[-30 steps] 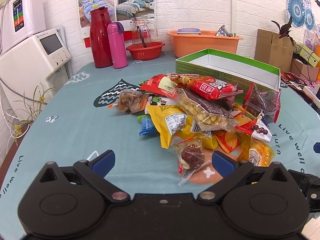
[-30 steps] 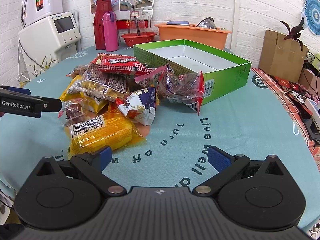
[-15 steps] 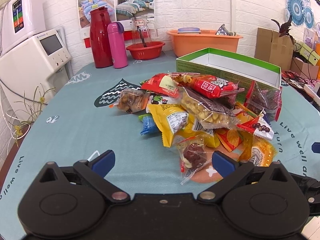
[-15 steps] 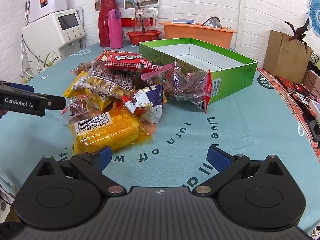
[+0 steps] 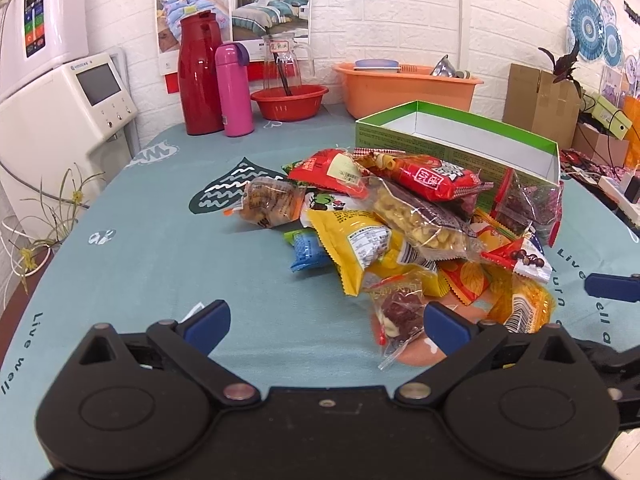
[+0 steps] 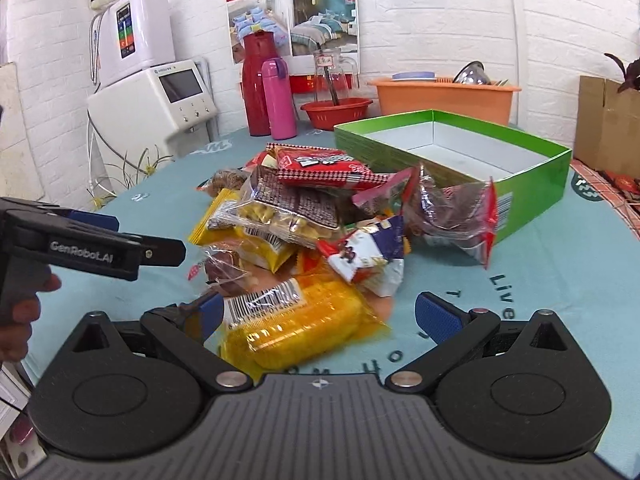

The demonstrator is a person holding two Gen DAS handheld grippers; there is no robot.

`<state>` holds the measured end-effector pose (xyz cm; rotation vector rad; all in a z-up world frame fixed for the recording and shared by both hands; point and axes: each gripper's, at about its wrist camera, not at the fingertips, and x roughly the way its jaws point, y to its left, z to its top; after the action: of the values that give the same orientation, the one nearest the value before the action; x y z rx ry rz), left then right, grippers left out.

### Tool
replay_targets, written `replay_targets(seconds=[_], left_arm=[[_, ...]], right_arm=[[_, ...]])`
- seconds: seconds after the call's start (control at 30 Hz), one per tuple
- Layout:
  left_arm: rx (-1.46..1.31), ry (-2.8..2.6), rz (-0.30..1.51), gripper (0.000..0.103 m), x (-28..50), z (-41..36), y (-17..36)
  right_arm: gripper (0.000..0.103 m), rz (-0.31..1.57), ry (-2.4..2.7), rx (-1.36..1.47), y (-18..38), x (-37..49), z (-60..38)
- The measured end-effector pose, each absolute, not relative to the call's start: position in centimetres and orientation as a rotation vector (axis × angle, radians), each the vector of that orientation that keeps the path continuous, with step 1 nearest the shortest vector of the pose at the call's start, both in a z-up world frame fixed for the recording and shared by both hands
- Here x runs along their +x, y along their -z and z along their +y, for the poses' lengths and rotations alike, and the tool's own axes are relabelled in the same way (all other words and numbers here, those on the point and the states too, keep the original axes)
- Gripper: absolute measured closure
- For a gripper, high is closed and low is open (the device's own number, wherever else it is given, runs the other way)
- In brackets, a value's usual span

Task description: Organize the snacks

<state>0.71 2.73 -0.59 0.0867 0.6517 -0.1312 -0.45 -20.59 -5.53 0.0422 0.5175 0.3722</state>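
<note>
A pile of snack packets lies mid-table before an open green box, which is empty inside. My left gripper is open and empty; a clear packet of dark sweets lies just inside its right finger. My right gripper is open, and a yellow corn packet lies between its fingers, not gripped. The pile and the box also show in the right wrist view. The left gripper shows there from the side at the left.
A red flask, a pink bottle, a glass jug in a red bowl and an orange basin stand at the table's far edge. A white appliance stands left, cardboard boxes right.
My right gripper has moved forward and left towards the pile, so the yellow corn packet now lies between its fingers. My left gripper has edged slightly closer to the sweets packet.
</note>
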Motion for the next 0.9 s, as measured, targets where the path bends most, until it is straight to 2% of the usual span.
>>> replay_targets(seconds=[0.23,0.6,0.9], left_arm=[[0.078,0.165,0.667,0.0,1.3,2.5,0.7],[0.126,0.27,0.72,0.0,3.9,-0.3,1.8],[0.101,0.274,0.757,0.0,5.3,-0.8,2.6]], right_arm=[[0.0,0.544,-0.31,-0.022,6.9,1.2,-17.4],[0.0,0.573,-0.273,0.017,7.4,-0.4,-23.6],[0.0,0.593,-0.26,0.028,7.3,0.5,-21.7]])
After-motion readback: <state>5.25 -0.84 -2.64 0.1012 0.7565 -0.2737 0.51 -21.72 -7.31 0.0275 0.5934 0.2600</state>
